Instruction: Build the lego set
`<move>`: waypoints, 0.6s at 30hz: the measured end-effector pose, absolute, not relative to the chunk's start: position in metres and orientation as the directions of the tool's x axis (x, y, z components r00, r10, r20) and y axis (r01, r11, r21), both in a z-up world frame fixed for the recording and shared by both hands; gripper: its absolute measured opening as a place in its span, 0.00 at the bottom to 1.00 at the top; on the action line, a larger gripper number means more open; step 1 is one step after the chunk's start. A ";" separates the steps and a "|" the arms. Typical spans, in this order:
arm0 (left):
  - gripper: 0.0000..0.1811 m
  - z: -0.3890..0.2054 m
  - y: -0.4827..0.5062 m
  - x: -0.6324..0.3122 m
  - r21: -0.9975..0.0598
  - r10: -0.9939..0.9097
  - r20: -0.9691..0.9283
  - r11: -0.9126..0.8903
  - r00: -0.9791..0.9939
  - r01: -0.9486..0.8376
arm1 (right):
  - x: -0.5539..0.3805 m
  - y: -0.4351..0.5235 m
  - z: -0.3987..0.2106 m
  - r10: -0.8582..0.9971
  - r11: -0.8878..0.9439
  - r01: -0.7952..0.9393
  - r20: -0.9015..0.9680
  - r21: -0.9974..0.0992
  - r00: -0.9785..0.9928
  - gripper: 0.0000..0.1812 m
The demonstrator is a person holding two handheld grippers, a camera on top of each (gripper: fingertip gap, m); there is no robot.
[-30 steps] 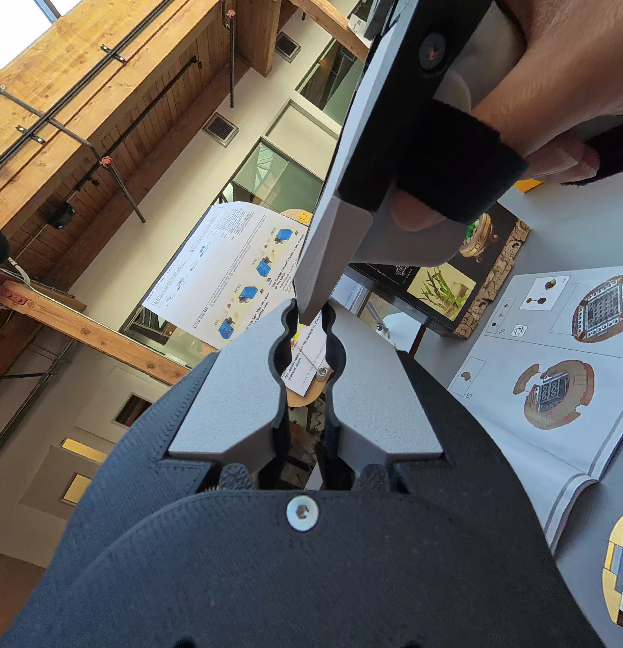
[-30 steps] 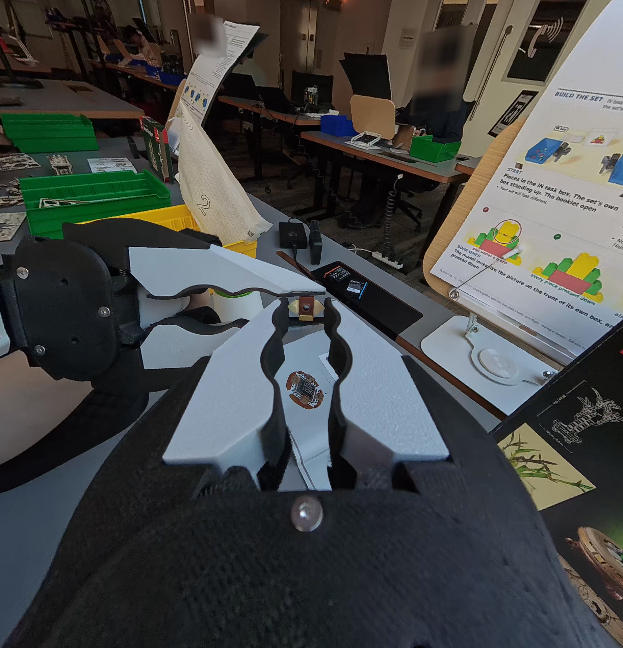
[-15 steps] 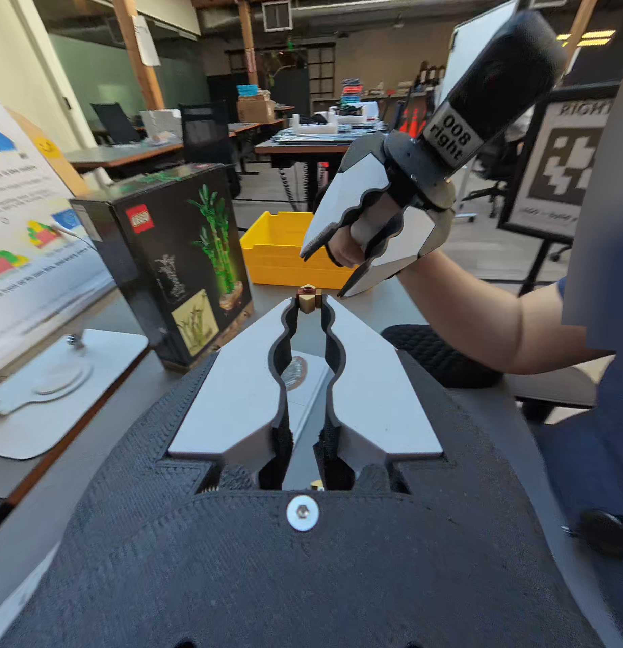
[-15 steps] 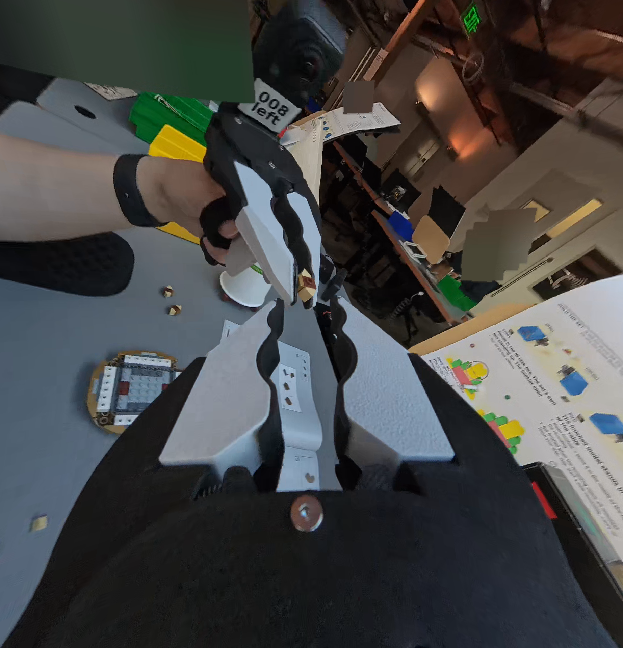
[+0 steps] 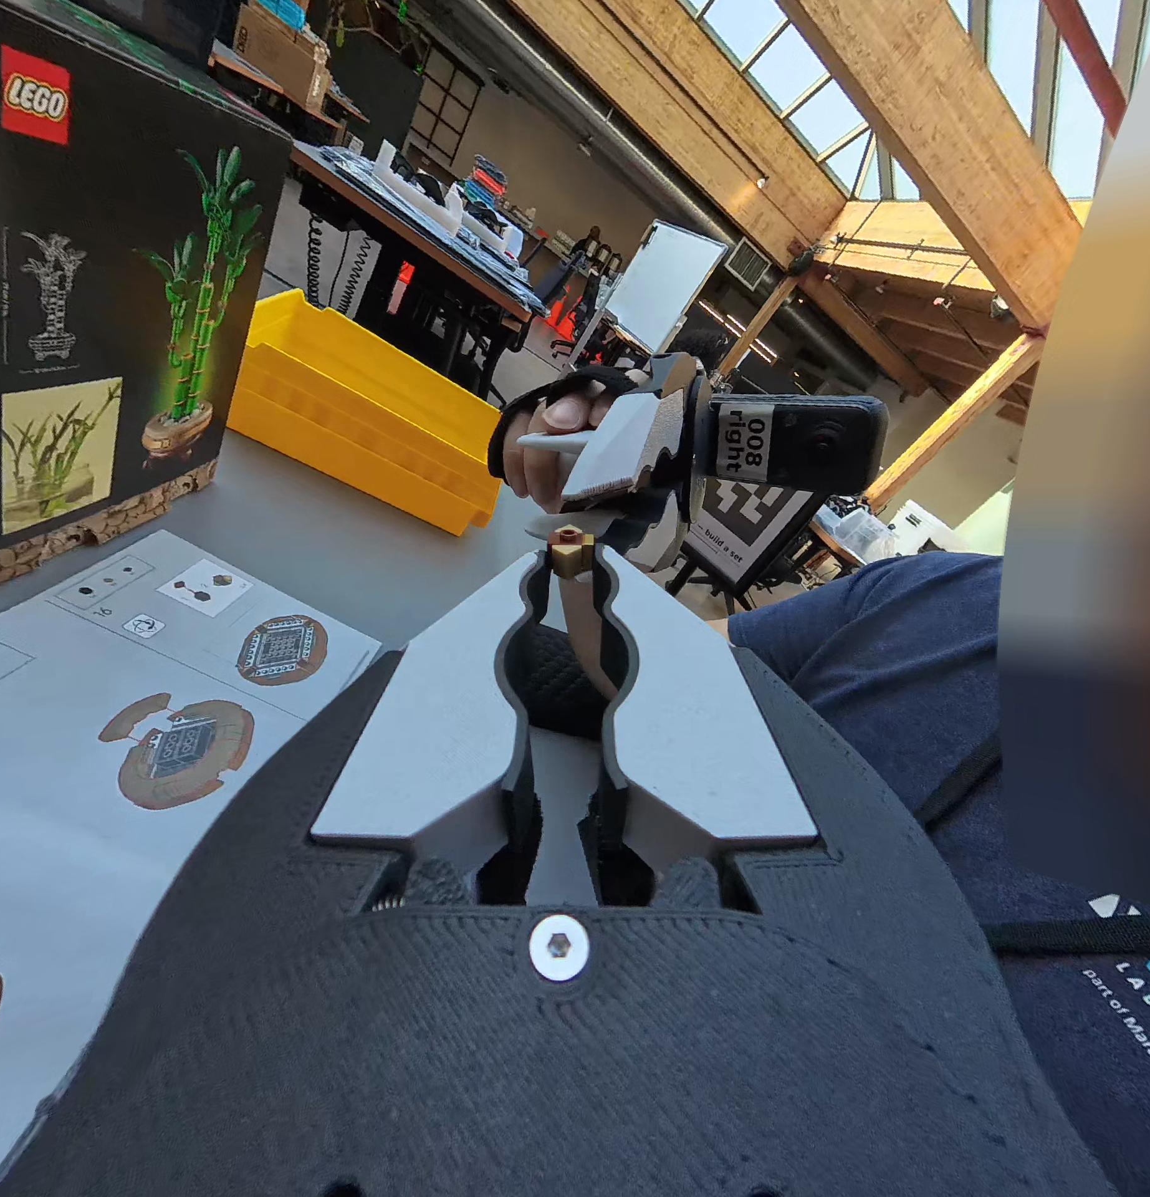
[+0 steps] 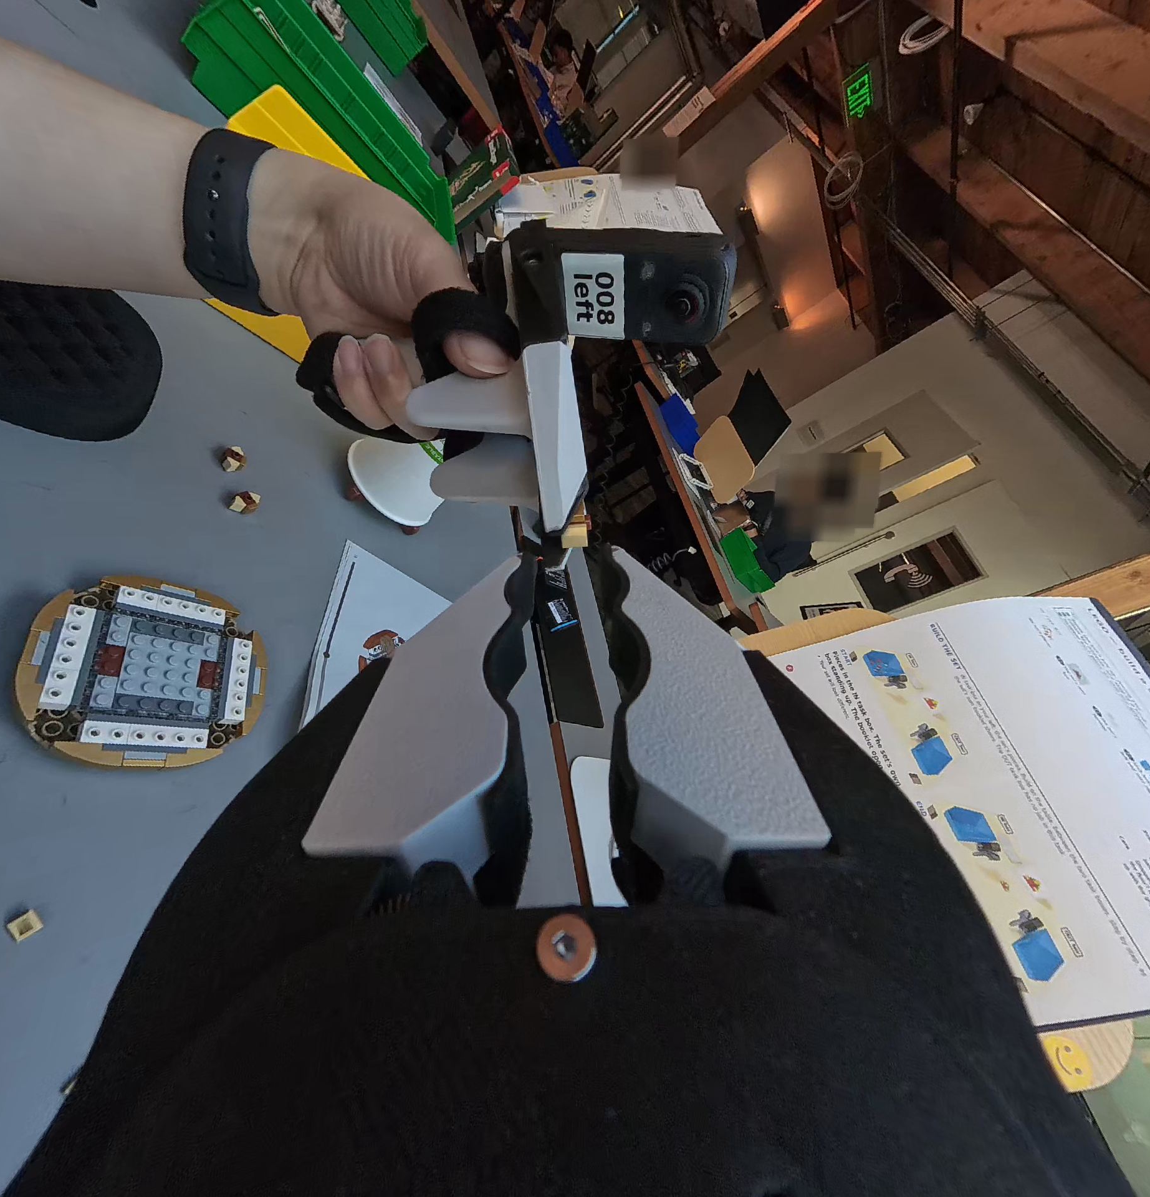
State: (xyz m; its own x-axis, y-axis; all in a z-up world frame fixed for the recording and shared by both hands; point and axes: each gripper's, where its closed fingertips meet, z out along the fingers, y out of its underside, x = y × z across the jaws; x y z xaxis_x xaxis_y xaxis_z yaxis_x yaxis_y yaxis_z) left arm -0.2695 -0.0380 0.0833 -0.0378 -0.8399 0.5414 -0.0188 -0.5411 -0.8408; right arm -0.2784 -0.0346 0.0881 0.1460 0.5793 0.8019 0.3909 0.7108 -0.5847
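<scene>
My left gripper (image 5: 567, 562) is shut on a small tan and brown lego piece (image 5: 567, 556) and holds it up in the air. In the right wrist view the left gripper (image 6: 562, 526) points down with the piece (image 6: 575, 536) at its tip. My right gripper (image 6: 567, 558) is slightly open and empty, its tips just under the piece. In the left wrist view it (image 5: 591, 524) hangs right behind the piece. The round lego base (image 6: 138, 670) lies on the grey table at the left.
The open instruction booklet (image 5: 138, 680) lies by the black lego box (image 5: 93, 291) and a yellow bin (image 5: 365, 401). Loose small pieces (image 6: 233, 458), (image 6: 244, 502), (image 6: 23, 924) and a white cup (image 6: 397, 479) are on the table. An instruction board (image 6: 986, 777) stands at the right. The tips of both grippers are at nearly the same place. Left tips and right tips are each some 20 centimeters from the round lego base (image 6: 138, 670).
One second ago my right gripper held the piece; half a second ago the left had it. Both grippers have turned since, and the right tips have come close to the piece again.
</scene>
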 end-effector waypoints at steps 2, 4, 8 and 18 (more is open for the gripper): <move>0.06 0.084 -0.042 -0.269 -0.820 -0.817 0.572 -0.572 -0.076 -0.030 | -0.281 -0.035 0.087 0.576 0.715 0.391 0.805 -0.580 0.141 0.10; 0.06 0.082 -0.043 -0.268 -0.800 -0.795 0.600 -0.599 -0.094 -0.040 | -0.283 -0.036 0.085 0.578 0.716 0.389 0.805 -0.579 0.135 0.09; 0.06 0.078 -0.044 -0.266 -0.788 -0.782 0.615 -0.612 -0.098 -0.060 | -0.287 -0.040 0.084 0.601 0.713 0.366 0.790 -0.599 0.123 0.07; 0.13 0.096 -0.043 -0.275 -0.798 -0.791 0.592 -0.602 -0.153 0.024 | -0.282 -0.035 0.098 0.811 0.526 0.184 0.555 -0.830 0.185 0.04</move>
State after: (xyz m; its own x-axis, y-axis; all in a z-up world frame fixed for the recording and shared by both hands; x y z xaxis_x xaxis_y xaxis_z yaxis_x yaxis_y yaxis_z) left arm -0.2750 -0.0432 0.0956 -0.1534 -0.7911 0.5921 0.0243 -0.6020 -0.7981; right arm -0.2819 -0.0346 0.0984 0.1855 0.8107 0.5552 0.1842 0.5263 -0.8301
